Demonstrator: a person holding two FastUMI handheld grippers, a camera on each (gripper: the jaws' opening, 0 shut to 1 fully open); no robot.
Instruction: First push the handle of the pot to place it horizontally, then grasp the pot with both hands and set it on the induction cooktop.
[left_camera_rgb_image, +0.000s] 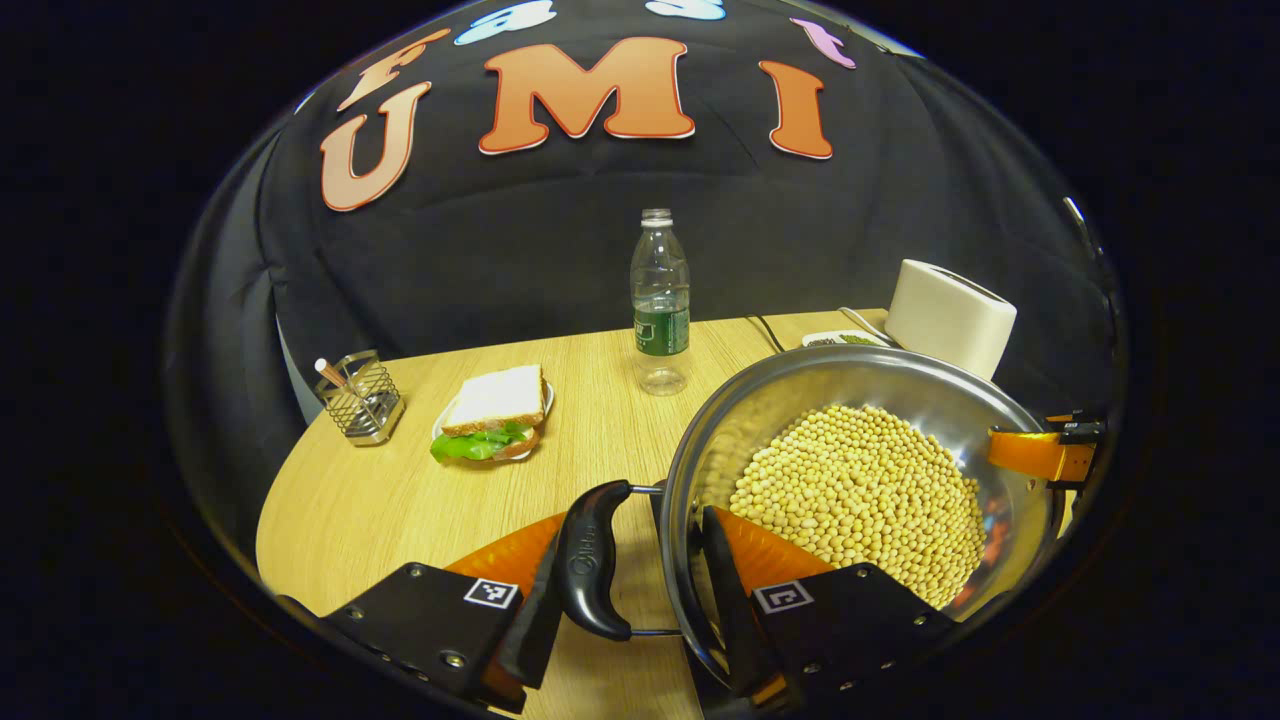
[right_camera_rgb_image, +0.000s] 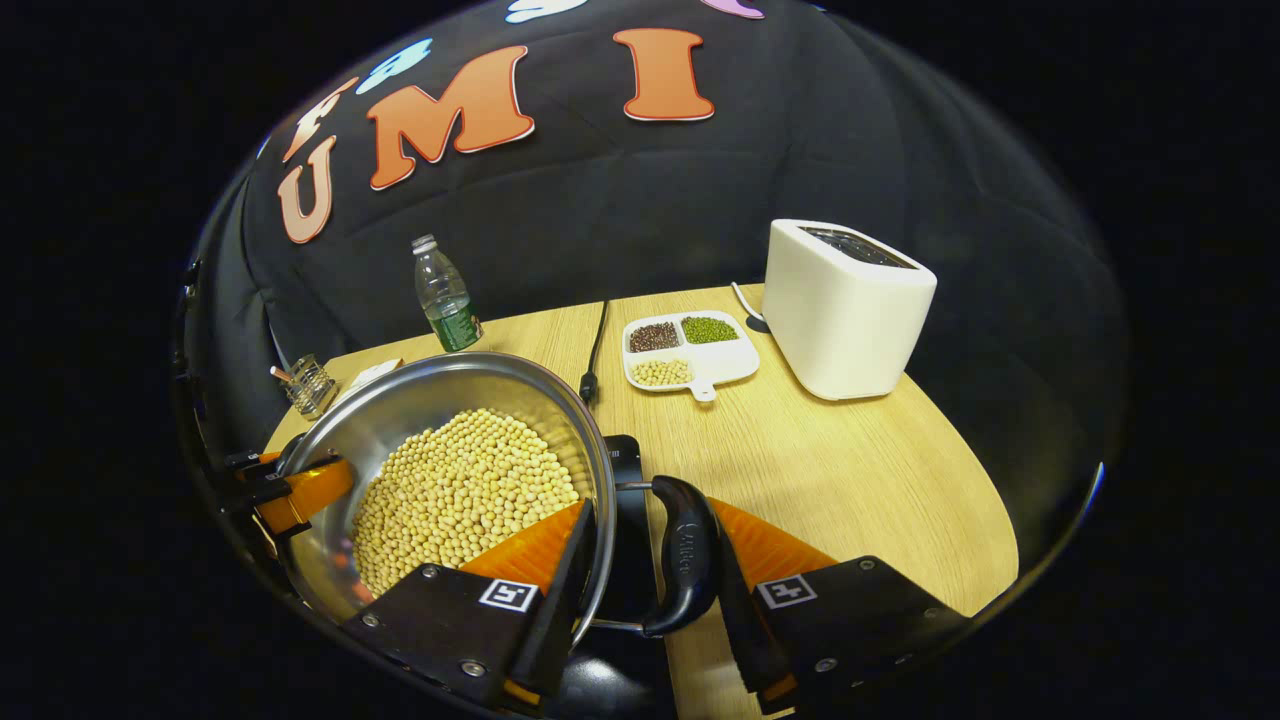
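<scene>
- At the bottom of the left gripper view, the left gripper (left_camera_rgb_image: 628, 560) straddles one side of the pot (left_camera_rgb_image: 860, 480): 1 finger sits outside the black side handle (left_camera_rgb_image: 592, 560), the other inside the pot wall. The jaws look closed around handle and rim, though full contact of both fingers cannot be confirmed.
- At the bottom of the right gripper view, the right gripper (right_camera_rgb_image: 648, 565) holds the opposite side the same way, 1 finger inside the rim and 1 outside the other black handle (right_camera_rgb_image: 685, 555). Again it reads as clenched on handle and rim, but I cannot tell for sure.
- The pot (right_camera_rgb_image: 450, 450) is a steel pan heaped with pale yellow soybeans (right_camera_rgb_image: 460, 490), lower centre in both views. Its handles lie roughly level, so the pushing step looks finished, and the 2-handed grasp appears in place.
- In the right gripper view, a dark, glossy surface (right_camera_rgb_image: 625, 470) shows just under the pot, beside the handle. This is probably the induction cooktop, with the pot over or on it; whether the pot rests there or hangs above cannot be told.
- What seems left: settling the pot if needed, then letting go.
- Middle of the frames: the wooden table (right_camera_rgb_image: 850, 480), a sandwich on a plate (left_camera_rgb_image: 495, 425) at left of the left gripper view, a wire holder (left_camera_rgb_image: 362, 400) further left, and a divided tray of beans (right_camera_rgb_image: 688, 350) in the right gripper view.
- Farther back: a plastic water bottle (left_camera_rgb_image: 660, 300) at upper centre and a white toaster (right_camera_rgb_image: 845, 305) at upper right.
</scene>
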